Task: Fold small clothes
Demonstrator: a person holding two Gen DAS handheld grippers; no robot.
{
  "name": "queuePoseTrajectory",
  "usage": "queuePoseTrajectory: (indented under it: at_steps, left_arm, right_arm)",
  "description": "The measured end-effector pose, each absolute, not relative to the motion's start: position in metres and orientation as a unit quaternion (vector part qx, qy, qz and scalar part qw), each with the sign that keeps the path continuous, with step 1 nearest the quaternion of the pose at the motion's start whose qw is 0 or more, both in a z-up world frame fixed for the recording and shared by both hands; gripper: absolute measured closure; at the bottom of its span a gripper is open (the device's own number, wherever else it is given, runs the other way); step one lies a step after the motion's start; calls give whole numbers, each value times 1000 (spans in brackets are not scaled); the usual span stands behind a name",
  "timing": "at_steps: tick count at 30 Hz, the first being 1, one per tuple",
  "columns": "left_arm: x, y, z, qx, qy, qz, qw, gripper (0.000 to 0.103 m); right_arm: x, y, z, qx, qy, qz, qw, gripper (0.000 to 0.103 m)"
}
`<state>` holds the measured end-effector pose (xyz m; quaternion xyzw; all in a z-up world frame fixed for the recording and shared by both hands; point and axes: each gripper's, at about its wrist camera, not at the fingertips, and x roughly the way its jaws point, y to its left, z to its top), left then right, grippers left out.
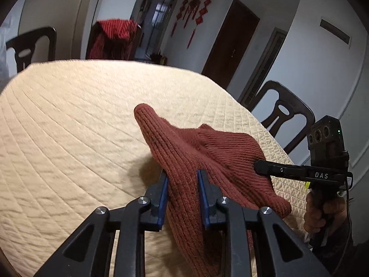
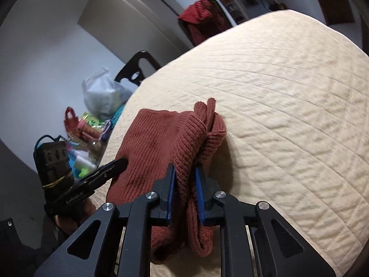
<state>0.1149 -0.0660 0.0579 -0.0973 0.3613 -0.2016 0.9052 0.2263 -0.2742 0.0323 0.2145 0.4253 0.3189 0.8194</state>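
Both tongs clamp the rust-red ribbed knit garment: left gripper and right gripper lift it over cream quilted table cover.

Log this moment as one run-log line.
left claw: shut on knit garment | right claw: shut on knit garment | garment: lifted over quilted table cover

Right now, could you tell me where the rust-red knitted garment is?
The knitted garment hangs over the near part of the quilted table, pinched between the left gripper and right gripper.
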Motion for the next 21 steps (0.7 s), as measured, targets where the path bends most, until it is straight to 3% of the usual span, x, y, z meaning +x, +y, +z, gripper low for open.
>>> queuePoseTrajectory:
  at_steps: [21]
  left_arm:
    - [173, 82, 68, -59, 342, -64, 936, 77]
  right_arm:
    - [308, -90, 32, 190, 439, 417, 773, 87]
